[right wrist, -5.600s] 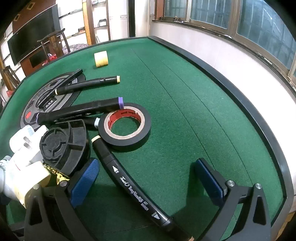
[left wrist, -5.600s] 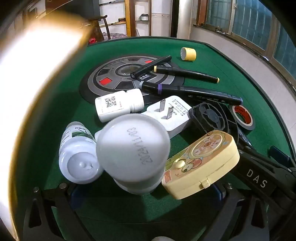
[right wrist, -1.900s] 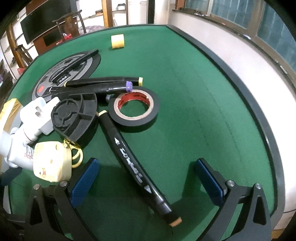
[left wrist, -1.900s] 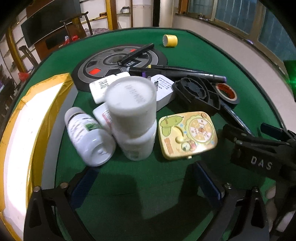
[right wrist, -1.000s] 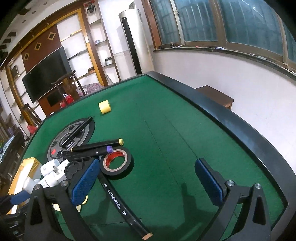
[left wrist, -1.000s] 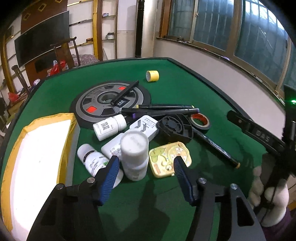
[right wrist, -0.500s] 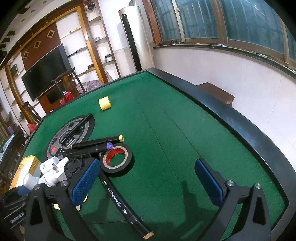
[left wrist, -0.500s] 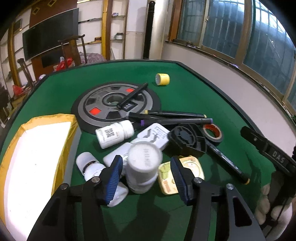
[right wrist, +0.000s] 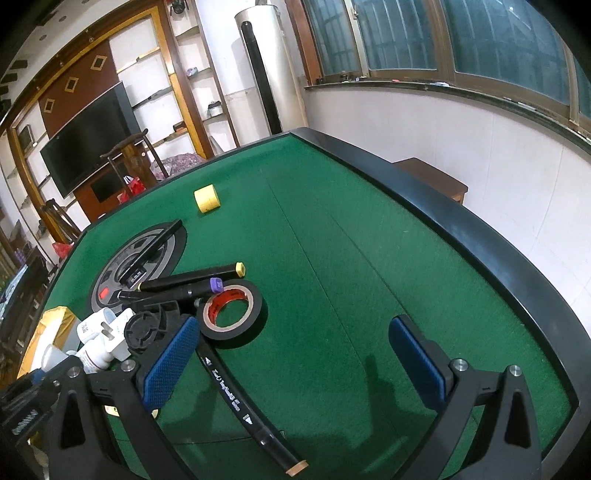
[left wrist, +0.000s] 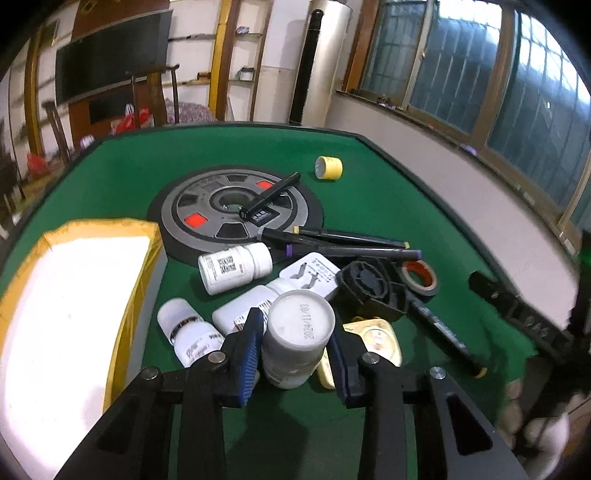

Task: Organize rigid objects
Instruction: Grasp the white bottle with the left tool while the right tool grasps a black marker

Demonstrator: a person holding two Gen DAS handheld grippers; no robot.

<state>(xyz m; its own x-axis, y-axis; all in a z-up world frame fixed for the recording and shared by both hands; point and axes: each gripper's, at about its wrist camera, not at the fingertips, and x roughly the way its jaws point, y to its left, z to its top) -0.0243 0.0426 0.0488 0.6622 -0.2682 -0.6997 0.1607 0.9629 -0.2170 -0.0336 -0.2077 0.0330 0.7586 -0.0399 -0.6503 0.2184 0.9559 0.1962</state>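
White plastic upright bottle [left wrist: 297, 343] stood amid the clutter on the green felt table [left wrist: 388, 192]; the left gripper [left wrist: 295, 349] was closing around it, pads seemingly just touching, while the right gripper [right wrist: 295, 363] waited wide, empty.

**Left closing in, right hanging wide**

Left gripper [left wrist: 295, 354] tips downward with its jaws closing, blue pads [left wrist: 250, 345] right at the sides of a white bottle [left wrist: 297, 339]. Right gripper [right wrist: 295, 362] angles down too, jaws spread wide with nothing between them.

A green felt table [right wrist: 332, 258] is stretching ahead of the right gripper [right wrist: 291, 326]; beyond, a television [right wrist: 88, 136] is hanging far left and windows [right wrist: 406, 33] are running right.
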